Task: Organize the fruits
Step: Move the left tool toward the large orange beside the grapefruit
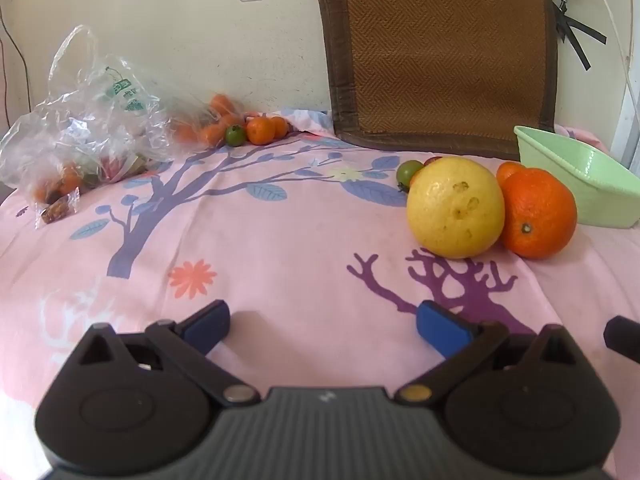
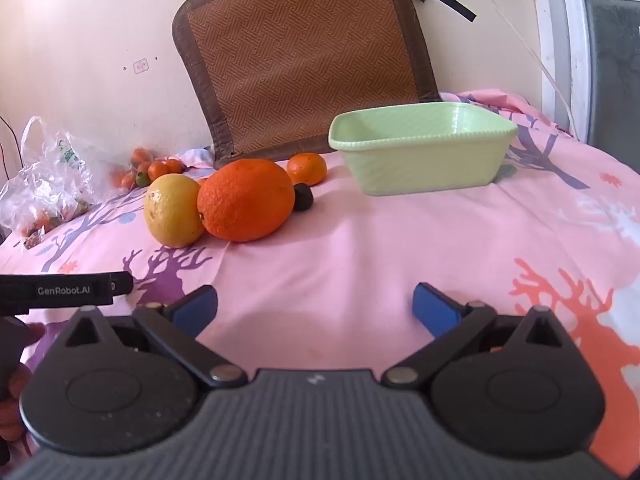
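Pink printed bedsheet: work surface, soft and rumpled; fruit may roll on it.

Woven mat: leans on the wall at 12 o'clock in the right wrist view.

Clear plastic bag: at 10 o'clock in the left view, small fruit inside and spilling beside it.

Green basin: at 1 o'clock in the right view, no fruit visible inside; the likely destination.

Large orange: at 11 o'clock in the right view, touching the yellow citrus on its left.

Mandarin: just behind the large orange, near the basin.

Dark small fruit: tucked at the orange's right.

Green tomato: behind the yellow citrus in the left view.

Left gripper: fingers spread wide, nothing between them.

Right gripper: fingers spread wide, likewise empty.

Handling note: probably start with the large orange; straddle its widest part and close gently, since lifting it may set the touching citrus rolling.
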A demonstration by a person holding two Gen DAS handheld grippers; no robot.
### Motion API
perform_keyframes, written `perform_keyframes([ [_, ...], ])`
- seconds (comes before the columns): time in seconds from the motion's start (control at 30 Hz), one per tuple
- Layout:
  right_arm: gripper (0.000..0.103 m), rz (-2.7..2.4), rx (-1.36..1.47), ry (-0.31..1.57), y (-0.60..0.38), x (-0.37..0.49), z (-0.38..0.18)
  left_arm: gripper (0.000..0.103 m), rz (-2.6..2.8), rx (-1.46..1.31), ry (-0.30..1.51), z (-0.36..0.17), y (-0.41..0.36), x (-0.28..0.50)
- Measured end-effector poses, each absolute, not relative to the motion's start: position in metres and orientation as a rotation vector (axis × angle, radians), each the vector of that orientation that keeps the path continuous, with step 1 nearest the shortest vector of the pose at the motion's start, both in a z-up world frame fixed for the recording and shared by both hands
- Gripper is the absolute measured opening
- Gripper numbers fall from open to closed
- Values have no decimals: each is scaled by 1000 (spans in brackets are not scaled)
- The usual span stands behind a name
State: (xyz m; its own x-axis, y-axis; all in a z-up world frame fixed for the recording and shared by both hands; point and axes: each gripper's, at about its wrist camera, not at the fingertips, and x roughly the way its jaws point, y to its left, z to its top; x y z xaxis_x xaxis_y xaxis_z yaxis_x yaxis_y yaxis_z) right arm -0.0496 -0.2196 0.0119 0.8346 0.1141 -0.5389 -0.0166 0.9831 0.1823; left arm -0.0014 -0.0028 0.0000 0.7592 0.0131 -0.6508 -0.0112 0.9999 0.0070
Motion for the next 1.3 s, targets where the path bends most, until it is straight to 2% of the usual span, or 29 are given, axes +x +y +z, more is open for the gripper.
perform_keyframes([
  [0.5, 103, 85, 228, 560, -224, -52, 12, 103, 9, 8, 701, 3, -2, -10],
  [0.63, 103, 79, 231, 539, -225, -54, 13, 94, -48, -9, 633, 6, -1, -21],
  [0.8, 90, 57, 219, 505, -224, -59, 16, 96, -104, -15, 495, 14, -1, -39],
  [0.9, 77, 48, 241, 469, -230, -64, 17, 98, -127, -1, 439, 17, -3, -45],
  [0.97, 64, 70, 251, 462, -234, -62, 19, 98, -141, 14, 421, 18, -6, -49],
  [1.07, 57, 115, 197, 451, -235, -55, 27, 98, -177, 12, 405, 24, -10, -52],
  [1.17, 56, 126, 163, 409, -244, -48, 42, 93, -258, -52, 420, 34, -14, -47],
  [1.27, 56, 178, 138, 411, -253, -38, 53, 76, -333, -50, 446, 45, -28, -34],
  [1.3, 56, 216, 127, 424, -254, -34, 55, 74, -362, -44, 457, 48, -34, -29],
])
